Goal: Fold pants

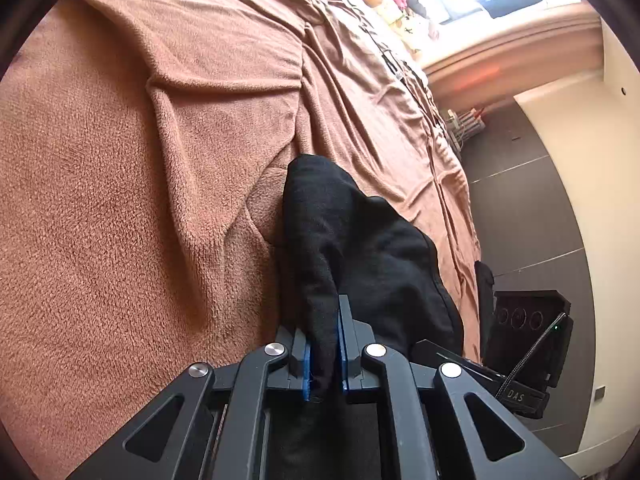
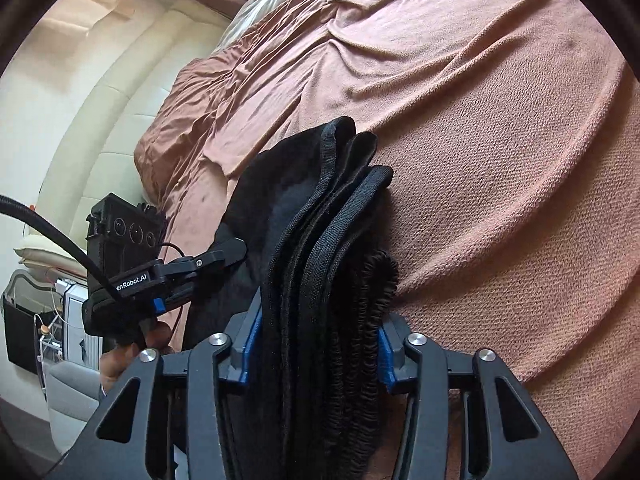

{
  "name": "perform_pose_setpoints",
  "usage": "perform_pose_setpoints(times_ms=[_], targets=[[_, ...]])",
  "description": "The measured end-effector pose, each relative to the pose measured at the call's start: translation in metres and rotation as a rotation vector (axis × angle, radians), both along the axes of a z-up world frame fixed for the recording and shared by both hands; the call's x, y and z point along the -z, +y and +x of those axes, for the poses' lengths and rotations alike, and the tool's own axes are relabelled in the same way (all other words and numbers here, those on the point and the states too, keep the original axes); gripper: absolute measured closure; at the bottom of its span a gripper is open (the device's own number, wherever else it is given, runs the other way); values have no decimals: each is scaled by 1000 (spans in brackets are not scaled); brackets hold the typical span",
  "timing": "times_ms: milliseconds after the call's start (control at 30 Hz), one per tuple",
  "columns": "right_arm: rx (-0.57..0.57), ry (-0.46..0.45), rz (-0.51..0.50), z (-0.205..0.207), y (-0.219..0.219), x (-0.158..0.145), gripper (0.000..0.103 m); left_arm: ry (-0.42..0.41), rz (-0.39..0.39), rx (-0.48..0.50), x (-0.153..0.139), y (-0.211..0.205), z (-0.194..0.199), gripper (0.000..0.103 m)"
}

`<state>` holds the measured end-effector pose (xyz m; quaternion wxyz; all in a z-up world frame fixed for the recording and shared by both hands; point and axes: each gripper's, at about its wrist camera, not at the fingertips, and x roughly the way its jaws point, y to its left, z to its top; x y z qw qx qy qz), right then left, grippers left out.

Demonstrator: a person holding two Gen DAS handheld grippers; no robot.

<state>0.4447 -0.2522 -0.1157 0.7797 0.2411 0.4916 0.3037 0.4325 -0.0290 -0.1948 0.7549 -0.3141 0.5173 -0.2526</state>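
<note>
Left wrist view: the left gripper (image 1: 325, 354) is clenched on a thin fold of the black pants (image 1: 360, 240), which lie over the brown blanket (image 1: 140, 200).

Right wrist view: the right gripper (image 2: 316, 354) clamps a thick stack of layers (elastic waistband among them) of the pants (image 2: 320, 240); the left gripper (image 2: 236, 250) shows beside them.

Pants (image 2: 320, 280): black, soft knit, ribbed elastic waistband; bunched in stacked folds, held raised above the brown bed cover (image 1: 120, 200).

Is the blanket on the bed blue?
No, the blanket is a pinkish brown; the only blue in view is the pads of the left gripper, which pinch the black pants.
</note>
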Motion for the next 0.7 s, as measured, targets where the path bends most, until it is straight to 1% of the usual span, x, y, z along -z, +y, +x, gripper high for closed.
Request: perform_pose_setpoints(times_ms=[100,200,433,700], targets=[[21,-30,-17,-9,1,-10,73,-31,-9,-1,-14,1,-9,96],[24,-85,-44,-23,6,-26,76,-80,3,-3,-33,2,-20,96],[21,-195,-42,-61,9,-58,77,-167,-1,-13,-77,7,-50,96],[18,-303,-51,-114,8,-84,78,-239,10,-32,-111,8,-87,96]])
